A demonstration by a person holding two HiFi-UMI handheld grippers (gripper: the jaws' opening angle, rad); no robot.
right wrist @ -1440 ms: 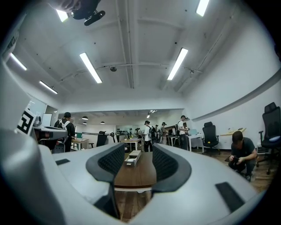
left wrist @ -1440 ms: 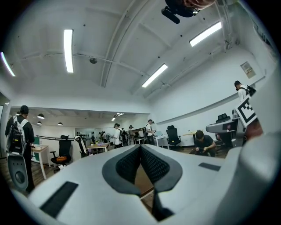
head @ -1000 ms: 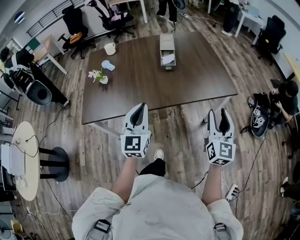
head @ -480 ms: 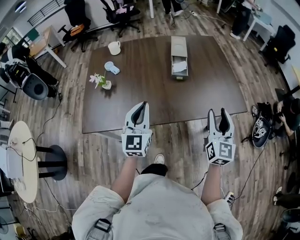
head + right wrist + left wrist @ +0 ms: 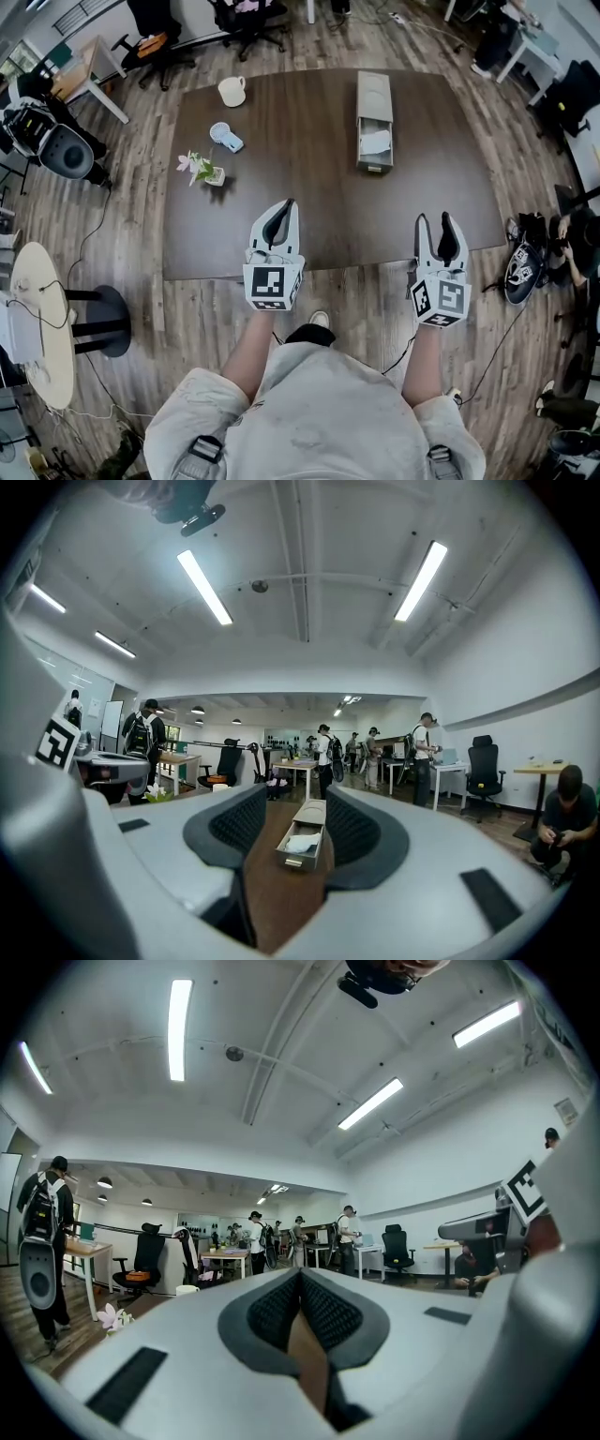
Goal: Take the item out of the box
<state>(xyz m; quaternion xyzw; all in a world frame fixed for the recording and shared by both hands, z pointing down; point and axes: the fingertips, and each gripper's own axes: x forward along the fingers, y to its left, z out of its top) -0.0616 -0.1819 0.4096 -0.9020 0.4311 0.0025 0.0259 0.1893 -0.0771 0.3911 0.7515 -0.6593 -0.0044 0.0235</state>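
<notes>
A grey box [image 5: 373, 120] lies on the dark brown table [image 5: 309, 206], toward its far right. Its drawer stands pulled out toward me, with a white item [image 5: 376, 142] lying inside. My left gripper [image 5: 284, 208] hovers over the table's near edge, jaws shut with nothing between them. My right gripper [image 5: 438, 223] is held open at the table's near right edge, well short of the box. Between the fingers in the right gripper view I see the box [image 5: 307, 827] and the white item [image 5: 302, 842]. The left gripper view shows the left gripper [image 5: 300, 1283] with its pads together.
On the table's left part stand a cream mug [image 5: 232, 91], a small flower vase [image 5: 205, 171] and a pale blue object [image 5: 225, 137]. Office chairs stand beyond the far edge. A round side table [image 5: 42, 319] is at my left, a bag [image 5: 520, 267] lies on the floor at right.
The table and box have slid lower and nearer in the head view as I stepped closer. Both grippers keep the same pose, left shut and right open.
</notes>
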